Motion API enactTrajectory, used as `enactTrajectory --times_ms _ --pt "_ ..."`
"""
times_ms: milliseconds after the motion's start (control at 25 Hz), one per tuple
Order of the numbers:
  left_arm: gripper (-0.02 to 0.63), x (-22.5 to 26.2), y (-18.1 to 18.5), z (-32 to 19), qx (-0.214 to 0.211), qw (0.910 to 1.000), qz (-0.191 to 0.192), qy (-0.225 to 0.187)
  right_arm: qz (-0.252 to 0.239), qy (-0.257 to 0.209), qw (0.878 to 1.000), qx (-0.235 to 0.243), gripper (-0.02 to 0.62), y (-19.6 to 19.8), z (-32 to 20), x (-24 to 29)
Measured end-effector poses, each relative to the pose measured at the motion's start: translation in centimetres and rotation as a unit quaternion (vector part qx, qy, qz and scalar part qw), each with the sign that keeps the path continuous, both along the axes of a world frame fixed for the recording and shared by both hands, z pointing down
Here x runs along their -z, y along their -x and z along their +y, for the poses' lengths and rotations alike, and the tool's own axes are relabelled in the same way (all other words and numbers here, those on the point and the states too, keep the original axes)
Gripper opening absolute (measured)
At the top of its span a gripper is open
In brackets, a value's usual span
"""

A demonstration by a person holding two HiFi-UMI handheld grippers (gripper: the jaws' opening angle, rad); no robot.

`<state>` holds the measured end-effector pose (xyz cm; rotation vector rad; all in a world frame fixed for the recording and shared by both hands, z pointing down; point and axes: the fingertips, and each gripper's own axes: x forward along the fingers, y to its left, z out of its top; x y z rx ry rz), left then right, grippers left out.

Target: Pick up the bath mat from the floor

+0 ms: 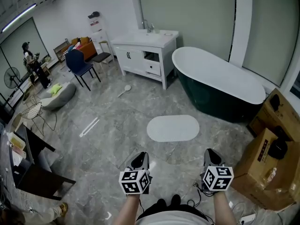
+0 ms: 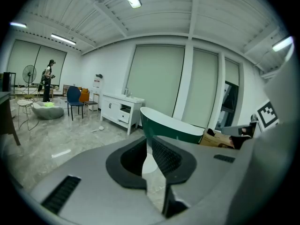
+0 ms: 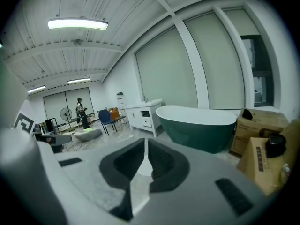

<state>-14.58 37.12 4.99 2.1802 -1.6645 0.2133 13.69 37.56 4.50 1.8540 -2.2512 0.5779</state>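
The bath mat (image 1: 173,128), a pale oval, lies flat on the grey marble floor, ahead of both grippers and a little left of the bathtub. My left gripper (image 1: 139,157) hovers short of the mat's near left end, and my right gripper (image 1: 213,154) is short of its near right end. Neither touches it. In the left gripper view the jaws (image 2: 149,142) stand together with only a thin slit, nothing between them, and a strip of the mat (image 2: 149,165) shows through. The right gripper (image 3: 146,144) looks the same, jaws together, a strip of the mat (image 3: 144,165) beyond.
A dark green bathtub (image 1: 220,83) stands right of the mat, a white vanity (image 1: 145,50) behind it. Cardboard boxes (image 1: 267,168) crowd the right side. A blue chair (image 1: 79,67), a grey cushion (image 1: 58,95) and a dark table (image 1: 33,168) sit left. A person (image 1: 30,60) stands far left.
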Motion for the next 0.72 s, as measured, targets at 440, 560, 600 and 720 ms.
enactTrajectory --times_ms 440,560,600,720 --pt "0.147 -0.7 -0.9 -1.6 0.021 0.9998 -0.003 0.006 0.003 0.024 1.000 0.007 0.110 -2.3 -1.4 -1.3" --pt "0.171 -1.0 -0.8 -2.2 0.025 0.9996 -0.004 0.011 0.005 0.028 1.000 0.005 0.114 -2.6 -1.9 -1.8" --pt "0.176 -1.1 -0.8 -2.5 0.026 0.9996 -0.004 0.013 0.004 0.031 1.000 0.004 0.114 -2.7 -2.2 -2.0" --pt "0.183 -1.6 -0.5 -3.4 0.032 0.9993 -0.006 0.020 -0.005 0.043 0.999 0.003 0.117 -2.9 -3.1 -2.8"
